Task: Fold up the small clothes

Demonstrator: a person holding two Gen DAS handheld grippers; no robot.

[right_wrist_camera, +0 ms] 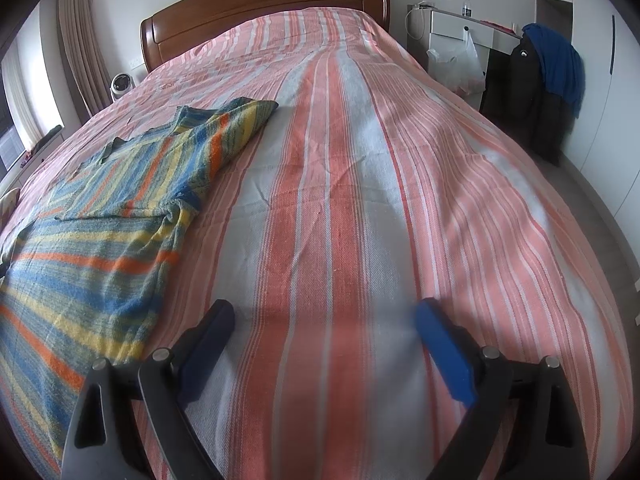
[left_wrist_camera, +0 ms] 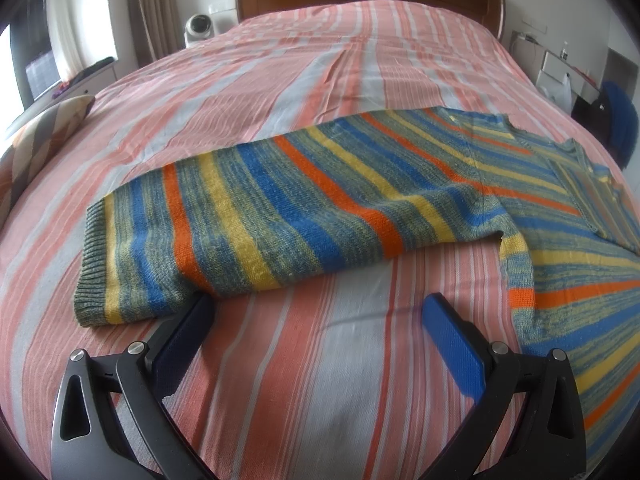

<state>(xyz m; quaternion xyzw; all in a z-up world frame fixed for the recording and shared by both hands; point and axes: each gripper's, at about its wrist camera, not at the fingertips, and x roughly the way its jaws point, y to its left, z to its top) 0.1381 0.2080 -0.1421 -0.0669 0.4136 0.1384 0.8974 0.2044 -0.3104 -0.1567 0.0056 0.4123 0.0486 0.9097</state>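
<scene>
**A:** Where was the sweater (left_wrist_camera: 304,204) when you paused, and why there?

**B:** You had it spread on the bed (left_wrist_camera: 280,360), over the pink-and-white striped bedspread. My guess is you wanted a wide, flat surface so the knit could lie smooth. One sleeve (left_wrist_camera: 224,232) stretched out to the left, its ribbed cuff nearest the left gripper (left_wrist_camera: 320,308). The body lay to the right, running off the near right edge of the left wrist view.

**A:** And the other side of the garment?

**B:** In the right wrist view the sweater sat on the left of the bed, and the second sleeve (right_wrist_camera: 236,128) was laid out at the far end. The right gripper (right_wrist_camera: 324,316) hovered over bare bedspread, just beside the sweater's near hem but apart from it.

**A:** Were you holding anything?

**B:** No. You had both pairs of jaws spread wide with nothing between them. The left gripper's left finger (left_wrist_camera: 188,332) sat right at the lower edge of the sleeve; whether it touched the knit I could not tell. I'd judge you had placed it there to take the cuff and fold the sleeve across the body.

**A:** Any containers nearby?

**B:** Nothing on the bed itself. Off the far right, a clear plastic bag (right_wrist_camera: 460,64) hung from a white nightstand (right_wrist_camera: 452,28); its contents were too blurred to name. A small bottle (right_wrist_camera: 466,5) stood on top of the nightstand. A dark jacket (right_wrist_camera: 540,92) with a blue garment (right_wrist_camera: 560,64) draped over it hung beside that.
</scene>
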